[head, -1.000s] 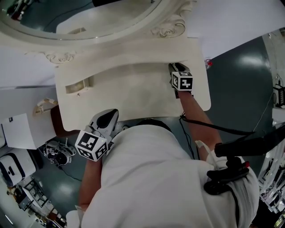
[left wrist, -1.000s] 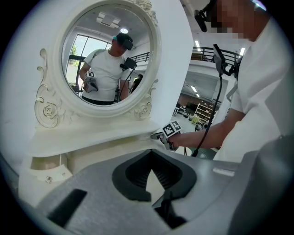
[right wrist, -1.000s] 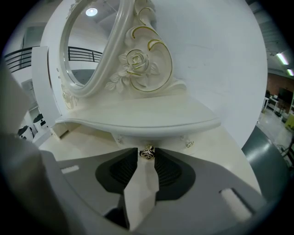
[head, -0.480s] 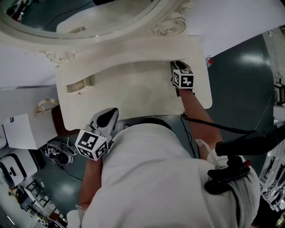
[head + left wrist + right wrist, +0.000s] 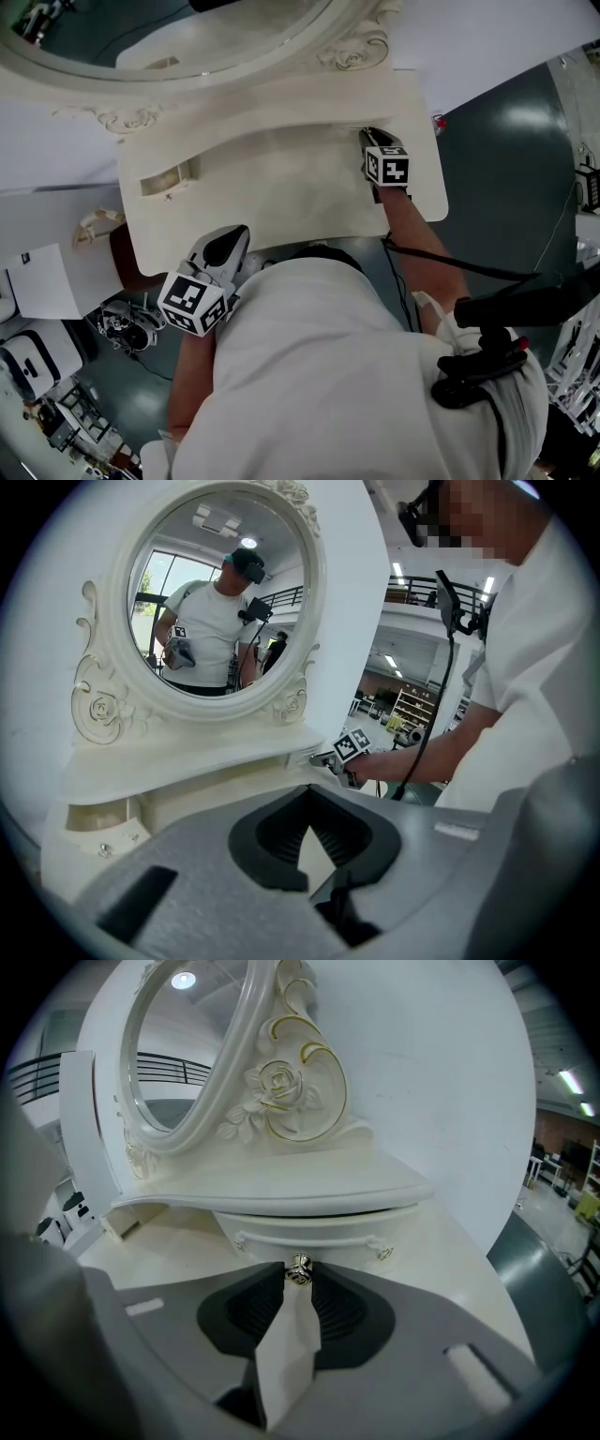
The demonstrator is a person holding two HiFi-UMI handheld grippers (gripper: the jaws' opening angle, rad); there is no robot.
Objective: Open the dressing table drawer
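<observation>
Drawer [image 5: 309, 1230] sits under the mirror shelf [image 5: 281, 1190] at the rear right corner of the surface [image 5: 281, 202]. Our right gripper [image 5: 299, 1277] has just been closing its jaws, which now pinch the small metal knob [image 5: 299, 1268]. We judge a straight, level pull toward the front edge best, as the knob could slip. Bare surface lies in front, with the right edge near. Our left gripper [image 5: 232, 242], jaws closed and empty, hangs at the front edge.

Head view looks steeply down on the dressing table [image 5: 281, 187] — both gripper views face its mirror [image 5: 216, 602], the right nearer.
</observation>
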